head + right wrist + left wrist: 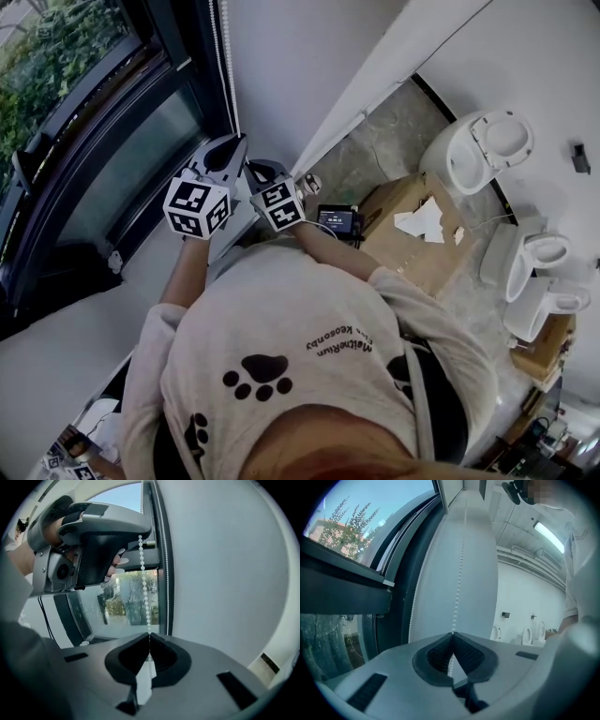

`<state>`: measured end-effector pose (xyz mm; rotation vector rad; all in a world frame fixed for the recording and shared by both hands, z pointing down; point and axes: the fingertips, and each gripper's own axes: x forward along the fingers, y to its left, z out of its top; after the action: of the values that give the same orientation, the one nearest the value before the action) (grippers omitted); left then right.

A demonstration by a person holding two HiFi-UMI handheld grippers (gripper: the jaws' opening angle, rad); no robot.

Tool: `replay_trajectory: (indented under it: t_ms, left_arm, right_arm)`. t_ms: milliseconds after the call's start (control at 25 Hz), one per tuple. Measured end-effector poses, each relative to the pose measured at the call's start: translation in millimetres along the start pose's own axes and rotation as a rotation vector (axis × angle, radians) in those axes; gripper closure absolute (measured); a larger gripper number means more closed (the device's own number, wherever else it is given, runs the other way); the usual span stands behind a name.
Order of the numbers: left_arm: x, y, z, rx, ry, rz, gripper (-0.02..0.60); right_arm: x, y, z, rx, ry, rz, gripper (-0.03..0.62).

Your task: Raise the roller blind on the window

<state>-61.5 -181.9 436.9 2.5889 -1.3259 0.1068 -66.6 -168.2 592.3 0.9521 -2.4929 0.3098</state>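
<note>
The blind's white bead chain [228,66] hangs beside the dark window frame [178,56]. Both grippers are shut on the same strand of it. My left gripper [452,634] pinches that strand [459,573] higher up, and a second strand [415,597] hangs free to its left. My right gripper [149,635] grips the beads [145,588] just below the left gripper [93,541]. In the head view the left gripper [234,142] and right gripper [255,169] sit close together at the wall's edge. The blind's fabric shows in no view.
A white wall pillar [225,573] stands right of the window. Below the window is a pale sill [75,347]. On the floor are a cardboard box [412,234], a small device with a screen [336,220] and several white toilets [487,145].
</note>
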Motion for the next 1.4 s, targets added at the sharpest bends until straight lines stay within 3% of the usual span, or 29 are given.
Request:
replay_trajectory:
  t_ms: [360,440,520,800,1080,1400]
  left_arm:
    - [3.4,0.1,-14.1,-0.022,0.005,-0.004,0.572]
    - [4.5,2.3,-13.7,-0.030,0.001,-0.007,0.572]
    - [5.3,5.2,-13.0,-0.030,-0.004,-0.007,0.572]
    - [8.3,6.0,-12.9,-0.028,-0.019,-0.013,0.572]
    - [8.4,1.9,-11.7,-0.030,-0.025,-0.020,0.572]
    - [11.6,-2.7,-11.8,-0.028,-0.027,-0.027,0.572]
  right_arm:
    - [3.7,0.4,-12.6,-0.010,0.050,0.029,0.579]
    - [-0.7,-1.6,-9.5,0.001,0.055,0.047,0.475]
    - [-9.9,-6.7,1.3,0.022,0.030,0.051,0.471]
    - [-70.9,-24.6,79.0,0.032,-0.165,-0.012,0.474]
    - [-130.2,-4.4,191.2,-0.024,-0.390,0.011,0.482]
    - [-143.6,-1.1,269.5,-0.093,-0.480,0.016,0.496]
